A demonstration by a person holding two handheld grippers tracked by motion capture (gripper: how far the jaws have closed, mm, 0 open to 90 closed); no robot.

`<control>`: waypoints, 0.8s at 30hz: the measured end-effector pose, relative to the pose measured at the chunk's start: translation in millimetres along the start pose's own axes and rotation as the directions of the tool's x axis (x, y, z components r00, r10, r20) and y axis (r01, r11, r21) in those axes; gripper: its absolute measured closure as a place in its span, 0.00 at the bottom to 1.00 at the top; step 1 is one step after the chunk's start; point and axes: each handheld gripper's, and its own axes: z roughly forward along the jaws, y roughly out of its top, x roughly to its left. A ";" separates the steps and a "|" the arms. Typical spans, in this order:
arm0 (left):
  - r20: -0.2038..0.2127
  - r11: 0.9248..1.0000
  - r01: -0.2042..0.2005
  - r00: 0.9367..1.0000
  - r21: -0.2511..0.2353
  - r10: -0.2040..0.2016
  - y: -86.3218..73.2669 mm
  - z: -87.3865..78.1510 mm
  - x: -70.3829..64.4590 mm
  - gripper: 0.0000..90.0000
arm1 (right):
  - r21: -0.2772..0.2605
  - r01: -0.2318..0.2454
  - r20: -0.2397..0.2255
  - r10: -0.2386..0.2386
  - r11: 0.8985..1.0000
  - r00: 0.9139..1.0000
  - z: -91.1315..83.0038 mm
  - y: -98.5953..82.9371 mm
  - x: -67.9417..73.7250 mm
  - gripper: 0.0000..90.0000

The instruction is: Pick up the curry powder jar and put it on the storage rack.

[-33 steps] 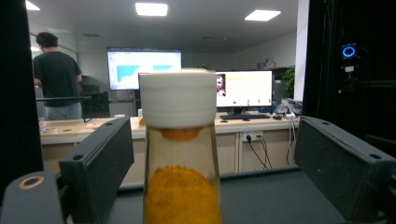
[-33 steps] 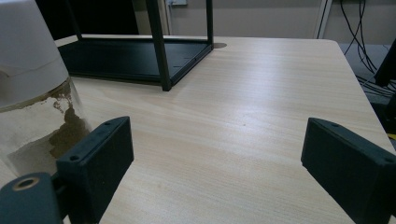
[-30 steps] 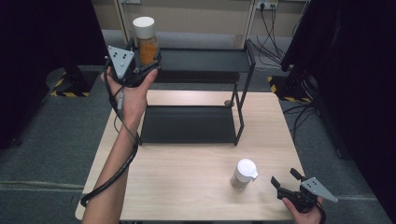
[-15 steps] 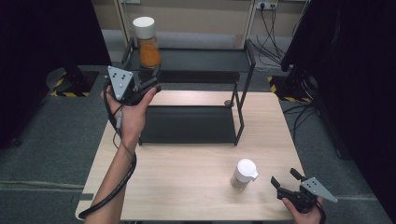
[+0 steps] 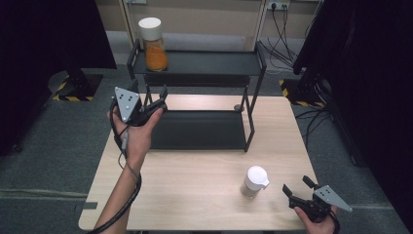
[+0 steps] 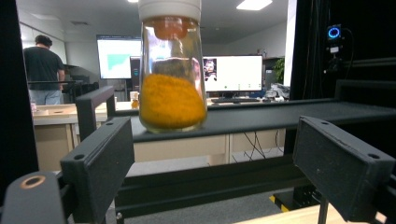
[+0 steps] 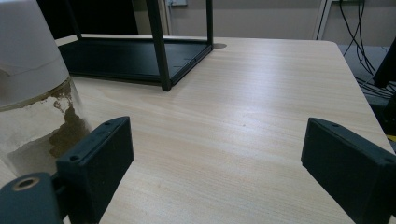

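- Orange jar (image 5: pixel 155 45): on rack (image 5: pixel 204 63) top shelf, 11 o'clock corner; my left gripper (image 5: pixel 155 101) pulled back since 1 s ago, jaws wide, empty — jar placed.
- White-lid jar (image 5: pixel 254 182): table, 5 o'clock; right gripper (image 5: pixel 298 187) beside it, wide, likely next pick.

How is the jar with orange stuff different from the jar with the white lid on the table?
The orange jar stands on the top shelf of the black rack; the other jar stands on the wooden table. The orange jar holds bright orange powder; the table jar holds brownish powder, smeared up its side. The orange jar sits in front of the open left gripper; the table jar is beside the open right gripper. Both are upright, clear, with white lids.
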 end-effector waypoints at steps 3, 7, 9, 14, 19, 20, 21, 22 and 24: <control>0.006 1.000 -0.003 1.000 0.003 0.003 -5.1 -5.3 -0.8 0.13 | 0.000 0.000 0.000 0.000 1.000 1.000 0.0 0.1 -0.1 0.11; 0.015 1.000 -0.006 1.000 0.011 0.006 -12.5 -12.9 -1.7 0.13 | 0.000 0.001 -0.002 -0.001 1.000 1.000 0.1 0.0 -0.1 0.11; 0.018 1.000 -0.004 1.000 0.015 0.004 -14.8 -15.0 -1.9 0.13 | -0.001 0.000 -0.002 0.000 1.000 1.000 0.1 -0.1 0.0 0.11; 0.024 1.000 -0.006 1.000 0.019 0.005 -22.1 -20.6 -3.2 0.13 | 0.000 0.003 -0.003 -0.003 1.000 1.000 0.1 -0.1 -0.2 0.11; 0.028 0.999 -0.015 1.000 0.029 0.014 -29.4 -25.9 -4.5 0.13 | 0.000 0.003 -0.003 -0.003 1.000 1.000 0.2 0.1 -0.2 0.11; 0.027 0.999 -0.017 0.999 0.034 0.016 -31.1 -27.4 -4.7 0.13 | 0.000 0.004 -0.004 -0.004 1.000 1.000 0.2 0.1 -0.3 0.11; 0.028 0.999 -0.017 0.999 0.036 0.016 -32.5 -28.2 -4.8 0.13 | 0.001 0.005 -0.004 -0.005 1.000 1.000 0.1 0.2 -0.2 0.11; 0.030 0.999 -0.013 0.999 0.041 0.012 -35.8 -30.2 -4.9 0.13 | -0.001 0.005 -0.004 -0.005 1.000 1.000 0.1 -0.1 -0.1 0.11; 0.032 0.999 -0.014 0.999 0.042 0.013 -37.2 -31.4 -4.8 0.13 | 0.000 0.004 -0.004 -0.004 1.000 1.000 0.0 0.1 -0.3 0.11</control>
